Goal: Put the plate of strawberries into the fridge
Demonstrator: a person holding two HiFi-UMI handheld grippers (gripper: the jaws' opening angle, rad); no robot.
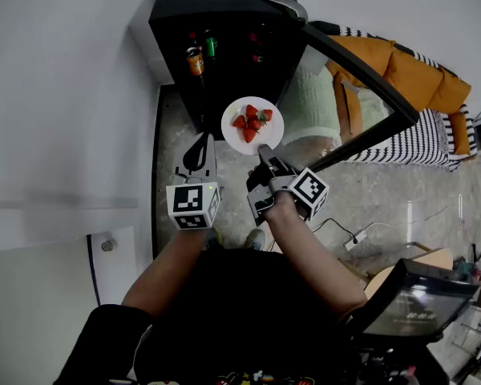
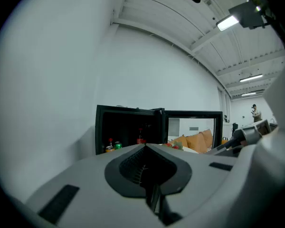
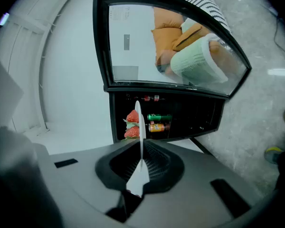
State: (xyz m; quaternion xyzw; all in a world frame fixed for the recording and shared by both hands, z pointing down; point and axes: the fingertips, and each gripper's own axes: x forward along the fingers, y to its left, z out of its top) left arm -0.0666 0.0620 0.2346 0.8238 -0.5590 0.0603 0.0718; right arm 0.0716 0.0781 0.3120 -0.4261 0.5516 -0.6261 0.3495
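Note:
A white plate (image 1: pixel 252 124) with several strawberries (image 1: pixel 251 123) hangs just in front of the open black mini fridge (image 1: pixel 224 14). My right gripper (image 1: pixel 264 152) is shut on its near rim. In the right gripper view the plate (image 3: pixel 138 127) shows edge-on between the jaws, with strawberries (image 3: pixel 132 124) on its left face and the fridge's dark inside (image 3: pixel 190 118) behind. My left gripper (image 1: pixel 196 152) floats to the plate's left, apart from it, jaws shut and empty. In the left gripper view the fridge (image 2: pixel 128 129) stands ahead.
Drink cans (image 1: pixel 196 59) and bottles stand on the fridge's shelves. Its glass door (image 1: pixel 361 79) is swung open to the right. An orange-cushioned sofa (image 1: pixel 409 70) lies beyond it. A white wall (image 1: pixel 64 95) runs along the left. A cable (image 1: pixel 361 235) trails on the floor.

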